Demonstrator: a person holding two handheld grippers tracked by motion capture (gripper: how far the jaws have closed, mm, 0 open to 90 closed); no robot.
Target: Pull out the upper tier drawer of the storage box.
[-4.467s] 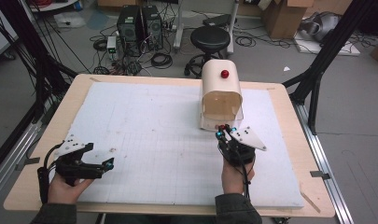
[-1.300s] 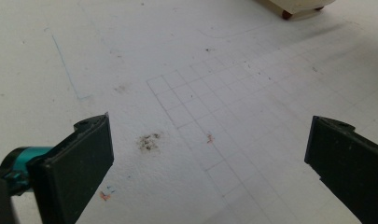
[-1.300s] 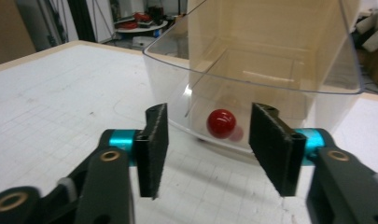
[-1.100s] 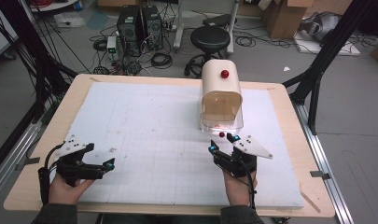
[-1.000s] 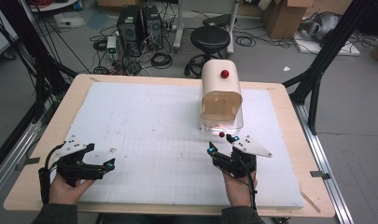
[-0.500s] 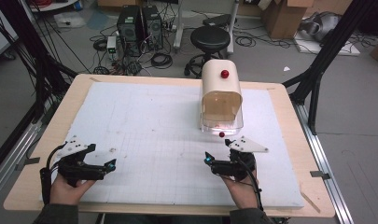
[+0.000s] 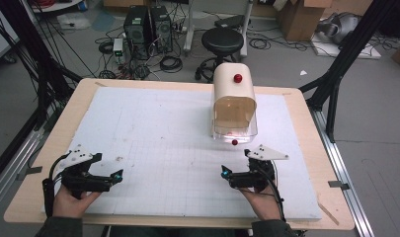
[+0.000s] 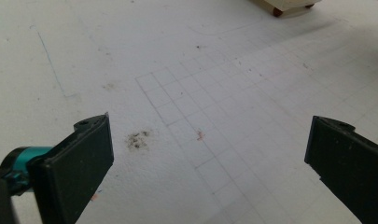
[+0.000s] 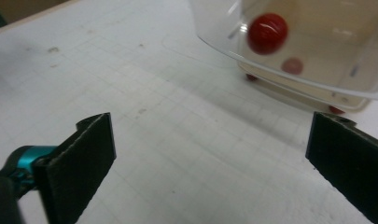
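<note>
The fingers of the right gripper (image 7: 226, 174) stood wide apart with nothing between them, having just been opening; in the right gripper view the two black fingers (image 9: 79, 161) framed bare white board. The right hand (image 7: 261, 197) lay low near the front edge of the counter (image 7: 306, 106), the gripper pointing leftward across the white board (image 7: 153, 133), its grey plate uppermost. The cream bread box (image 7: 233, 96), with a red knob on top, sat at the far side of the board, ahead of the right hand. Its clear lid (image 7: 235, 118) hung down in front, and the lid's small red knob (image 7: 234, 142) sat at the lower edge just above the board. In the right gripper view that knob (image 9: 268, 27) appeared close ahead, apart from the fingers. The left gripper (image 7: 119, 175) rested at the front left, held in the left hand (image 7: 74, 200), its fingers (image 8: 77, 163) also spread over empty board. Compared with a second earlier, the right gripper had let go of the lid's knob, drawn back toward the person and swung to the left, while the lid had dropped shut. The left hand had kept its place.
</note>
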